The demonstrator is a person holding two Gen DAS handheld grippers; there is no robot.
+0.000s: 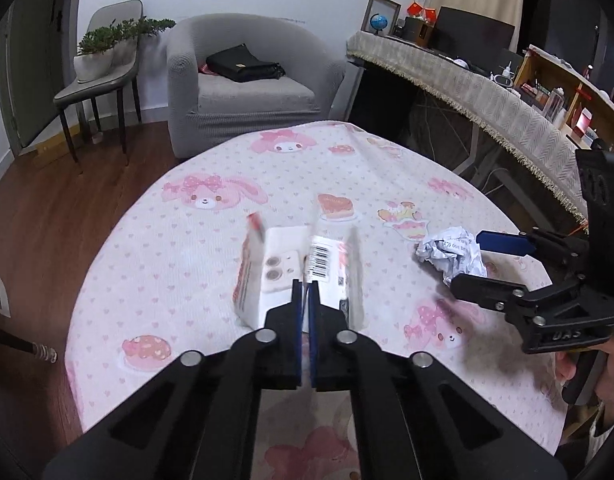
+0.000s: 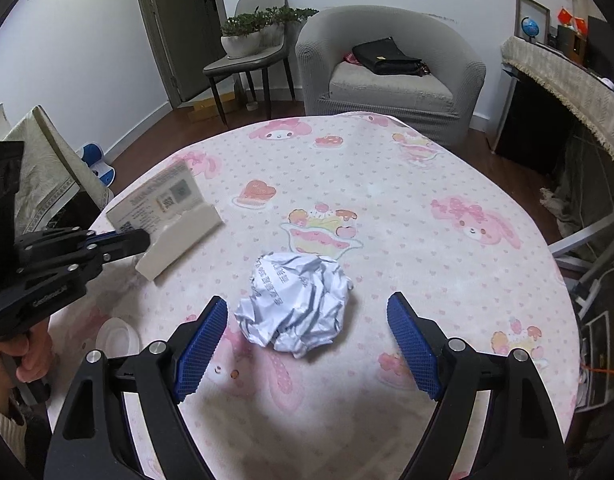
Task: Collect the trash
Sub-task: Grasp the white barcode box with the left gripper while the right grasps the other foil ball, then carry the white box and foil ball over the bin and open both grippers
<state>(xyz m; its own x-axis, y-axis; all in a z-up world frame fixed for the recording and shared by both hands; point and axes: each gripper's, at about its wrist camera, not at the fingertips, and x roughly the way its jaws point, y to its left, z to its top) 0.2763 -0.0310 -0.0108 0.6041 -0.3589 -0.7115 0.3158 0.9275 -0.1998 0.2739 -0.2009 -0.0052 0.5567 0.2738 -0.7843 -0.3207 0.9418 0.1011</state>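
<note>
Left hand-held gripper (image 1: 306, 286) is clamped on the box (image 1: 291, 270) flap, I think; blurry. Right hand-held gripper (image 2: 307, 312) is wide open around the paper ball (image 2: 295, 304), mid-worktop (image 2: 387, 168). Next I close on it.

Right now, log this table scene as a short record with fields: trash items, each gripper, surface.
surface: round table with pink cartoon cloth
trash 1: white box, open, flap pinched by left gripper
trash 2: crumpled paper ball, lying on the cloth
left gripper: fingers shut on a flap of the box
right gripper: fingers open either side of the paper ball, not touching it
</note>
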